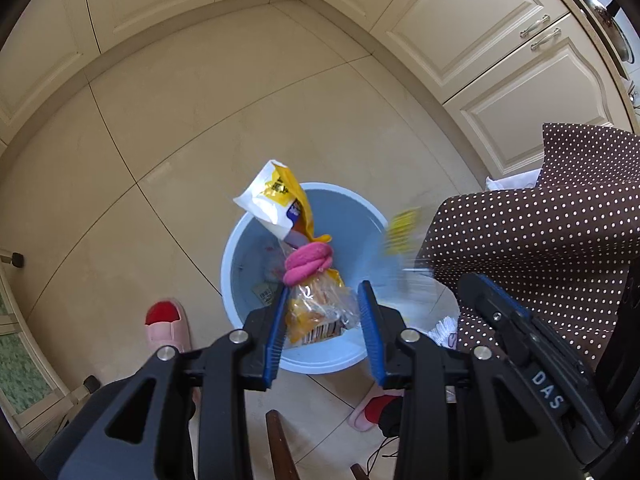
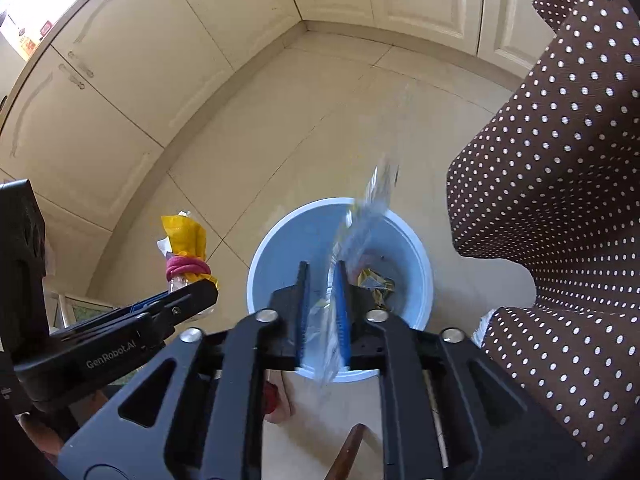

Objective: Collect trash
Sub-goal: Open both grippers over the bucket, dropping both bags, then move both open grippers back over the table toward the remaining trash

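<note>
A light blue bin (image 1: 352,216) stands on the tiled floor, with some trash at its bottom (image 2: 376,284). My left gripper (image 1: 324,300) is open above the bin; a yellow and white snack bag (image 1: 280,196) tied with a pink band (image 1: 308,262) sits between its fingers, touching only the left pad. It also shows in the right wrist view (image 2: 186,240). My right gripper (image 2: 322,300) holds a blurred clear plastic wrapper (image 2: 360,224) over the bin, fingers close together. The wrapper appears blurred in the left wrist view (image 1: 404,232).
A brown polka-dot cloth (image 2: 560,200) hangs at the right, next to the bin. Cream cabinets (image 1: 480,40) line the walls. Pink slippers with red socks (image 1: 166,320) stand beside the bin. A wooden chair part (image 1: 278,448) is below.
</note>
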The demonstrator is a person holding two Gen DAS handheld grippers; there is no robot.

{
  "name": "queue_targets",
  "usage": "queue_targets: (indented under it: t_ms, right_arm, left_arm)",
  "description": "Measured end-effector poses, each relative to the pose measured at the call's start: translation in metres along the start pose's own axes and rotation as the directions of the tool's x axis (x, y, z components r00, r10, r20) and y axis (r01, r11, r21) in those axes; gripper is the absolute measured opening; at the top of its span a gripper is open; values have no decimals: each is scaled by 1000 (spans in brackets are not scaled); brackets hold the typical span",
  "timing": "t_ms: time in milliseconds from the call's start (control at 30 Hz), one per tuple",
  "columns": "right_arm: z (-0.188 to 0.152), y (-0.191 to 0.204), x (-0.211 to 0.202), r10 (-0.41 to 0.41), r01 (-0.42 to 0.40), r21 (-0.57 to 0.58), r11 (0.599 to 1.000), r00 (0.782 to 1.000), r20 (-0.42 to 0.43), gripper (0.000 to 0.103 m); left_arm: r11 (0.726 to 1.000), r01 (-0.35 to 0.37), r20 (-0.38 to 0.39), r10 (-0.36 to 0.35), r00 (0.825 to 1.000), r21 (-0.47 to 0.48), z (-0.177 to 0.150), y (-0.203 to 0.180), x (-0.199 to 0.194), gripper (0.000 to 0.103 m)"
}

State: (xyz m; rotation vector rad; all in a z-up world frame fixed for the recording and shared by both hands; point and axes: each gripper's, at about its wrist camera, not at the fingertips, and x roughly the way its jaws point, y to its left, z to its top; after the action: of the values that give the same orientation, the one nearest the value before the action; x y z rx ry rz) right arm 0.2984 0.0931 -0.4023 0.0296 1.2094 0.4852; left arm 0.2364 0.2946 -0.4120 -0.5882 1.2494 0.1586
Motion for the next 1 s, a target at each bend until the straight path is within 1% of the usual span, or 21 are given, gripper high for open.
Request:
queue_targets:
  t_ms: [33,133,200,233,267,433,500,533,567,800,900,1000]
  right_arm:
    - [0,-2,-1,-2,2,3,1000,1000,1,29]
    - [-1,-7,-9,-16,16,0,1000,1000,10,30]
    - [-2,-10,-14,-27,27,2,1000,999,17,35]
    - [-2,-10,-17,-31,30,5,1000,999,20,44]
    - [-3,-12,-20,-35,35,9,999,999,25,45]
    - [-5,-18,-36,-58,56,22,998,997,51,45]
    - [-4,-18,-43,-57,55,24,998,996,64,45]
    - [-4,-18,-46,-59,58,22,998,996,71,45]
    - [-4,-18,-51,-59,57,20,998,995,81,45]
    - [-1,-11,-89,-47,49,-4,999,987,150,45]
    - [-1,-7,-118,-42,48,-24,999,979,199,45]
    - [-4,-3,-151,-20,32,-41,999,968,252,45]
  left_arm:
    - [1000,-2,-1,2,1000,0,0,1,2,34]
    - [1000,-13,-21,13,1000,2,-3,1,10,35]
    - [1000,-18,-32,18,999,7,-3,-3,15,35]
    - [1000,-20,-32,20,999,9,-3,-6,17,35]
    - [1000,-21,-31,21,999,14,-3,-8,17,35]
    - [999,-23,-8,24,1000,42,-3,-19,15,37]
    - [998,-20,17,19,1000,53,-2,-22,10,41]
    - [998,-20,25,19,1000,55,-1,-24,7,53]
    - [998,-16,30,14,999,59,0,-26,3,62]
    - [996,-33,140,22,990,81,-2,-34,-43,63]
    - [995,-49,201,30,979,88,-8,-41,-73,63]
    - [993,-63,279,32,960,104,-18,-55,-111,63]
